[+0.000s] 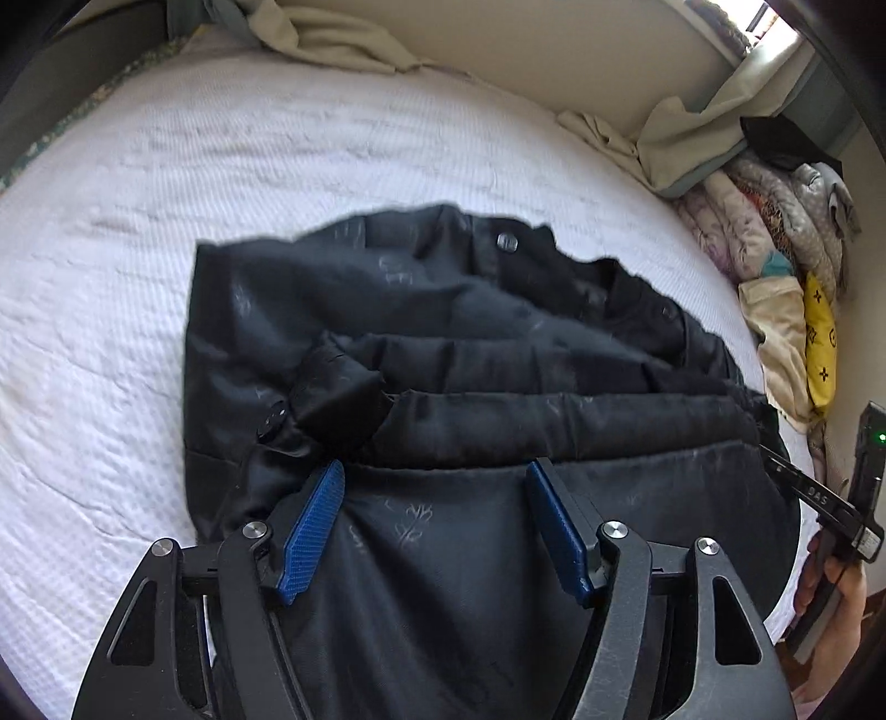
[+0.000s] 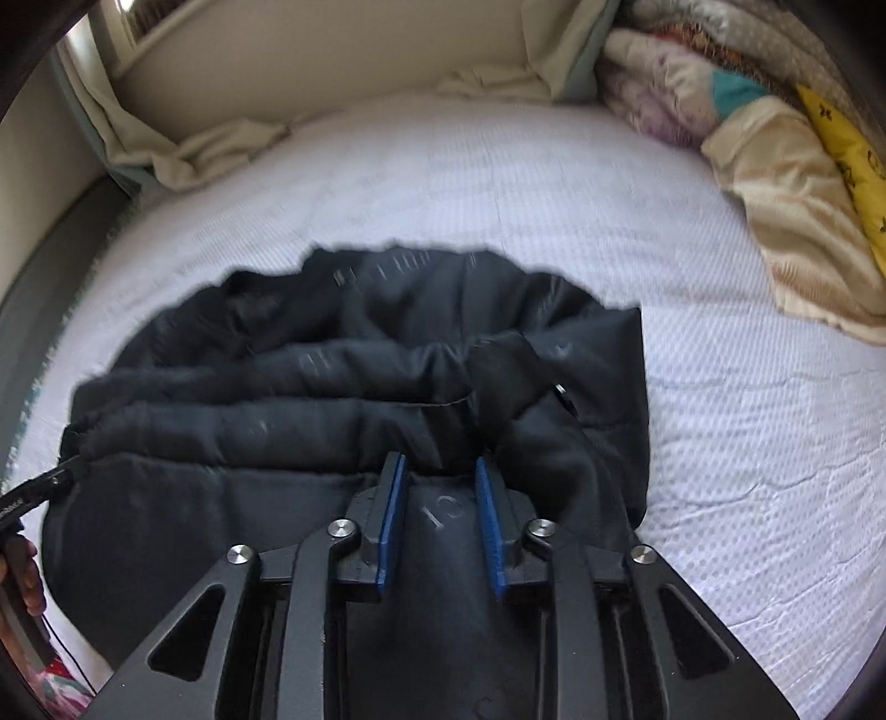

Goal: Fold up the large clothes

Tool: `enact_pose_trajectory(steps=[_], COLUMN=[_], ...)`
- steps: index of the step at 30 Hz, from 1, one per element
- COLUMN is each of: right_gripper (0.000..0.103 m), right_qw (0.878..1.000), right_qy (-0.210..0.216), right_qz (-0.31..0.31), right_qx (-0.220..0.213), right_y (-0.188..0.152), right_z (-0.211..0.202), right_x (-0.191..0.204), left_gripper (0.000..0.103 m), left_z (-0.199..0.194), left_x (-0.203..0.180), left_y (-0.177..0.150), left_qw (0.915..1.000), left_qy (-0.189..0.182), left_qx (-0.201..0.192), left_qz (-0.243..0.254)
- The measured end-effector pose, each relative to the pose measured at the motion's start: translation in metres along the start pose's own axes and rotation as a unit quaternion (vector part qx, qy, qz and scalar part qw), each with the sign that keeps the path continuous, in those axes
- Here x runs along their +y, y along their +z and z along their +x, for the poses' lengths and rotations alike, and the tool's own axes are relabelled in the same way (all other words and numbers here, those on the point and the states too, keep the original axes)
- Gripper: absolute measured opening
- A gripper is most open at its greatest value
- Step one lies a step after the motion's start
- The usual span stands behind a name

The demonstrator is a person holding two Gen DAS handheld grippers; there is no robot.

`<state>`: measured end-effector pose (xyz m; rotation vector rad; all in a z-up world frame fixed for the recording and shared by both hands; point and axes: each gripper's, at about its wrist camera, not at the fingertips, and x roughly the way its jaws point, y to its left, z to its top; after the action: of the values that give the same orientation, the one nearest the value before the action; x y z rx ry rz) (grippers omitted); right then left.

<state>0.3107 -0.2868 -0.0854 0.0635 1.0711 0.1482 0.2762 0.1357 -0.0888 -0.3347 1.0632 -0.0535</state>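
Observation:
A large black jacket (image 1: 432, 332) with a faint printed pattern and snap buttons lies bunched in folds on a white bed (image 1: 111, 277). My left gripper (image 1: 437, 471) is open, its blue pads spread wide over the jacket's near fold, which lies between them. In the right wrist view the same jacket (image 2: 332, 387) lies on the bed, and my right gripper (image 2: 440, 465) is open with a narrower gap, its pads either side of the near fold. The right gripper's body (image 1: 847, 498) shows at the left view's right edge.
The white quilted bed cover (image 2: 720, 415) spreads around the jacket. Piled patterned bedding and a yellow pillow (image 1: 819, 343) lie at the right edge. Beige curtains (image 1: 343, 39) bunch along the far wall. The pile also shows in the right wrist view (image 2: 775, 166).

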Motion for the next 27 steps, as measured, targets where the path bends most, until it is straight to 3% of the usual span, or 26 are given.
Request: enact_pose_trajectory(steps=[8,15,20,23,26,27], right_gripper=[0.018,0.017,0.017,0.017,0.022,0.034], right_qw=[1.0,0.998,0.997,0.998,0.998,0.997], right_qy=[0.008,-0.015,0.009,0.024,0.042,0.048], right_qz=[0.002,-0.028,-0.018,-0.002,0.034,0.039], right_qx=[-0.009,-0.053,-0.073,-0.06,-0.039,-0.035], right_y=[-0.013,-0.027,-0.03,-0.024,-0.013,-0.009], right_z=[0.017,0.022,0.026,0.023,0.009,0.001], right_x=[-0.007,0.002,-0.005,-0.009,-0.014,-0.013], left_gripper=[0.07,0.07,0.071,0.071,0.076,0.076], left_z=[0.008,0.012,0.015,0.01,-0.002,-0.006], left_x=[0.001,-0.005,-0.007,-0.01,-0.015,-0.018], left_y=[-0.007,-0.022,-0.027,-0.021,-0.013,-0.011], left_qw=[0.9999,0.9972,0.9938,0.9943,0.9951,0.9947], left_qy=[0.005,0.036,0.053,0.059,0.062,0.066], left_qx=[-0.002,-0.04,-0.067,-0.057,-0.042,-0.043], left_qz=[0.014,0.05,0.071,0.068,0.065,0.066])
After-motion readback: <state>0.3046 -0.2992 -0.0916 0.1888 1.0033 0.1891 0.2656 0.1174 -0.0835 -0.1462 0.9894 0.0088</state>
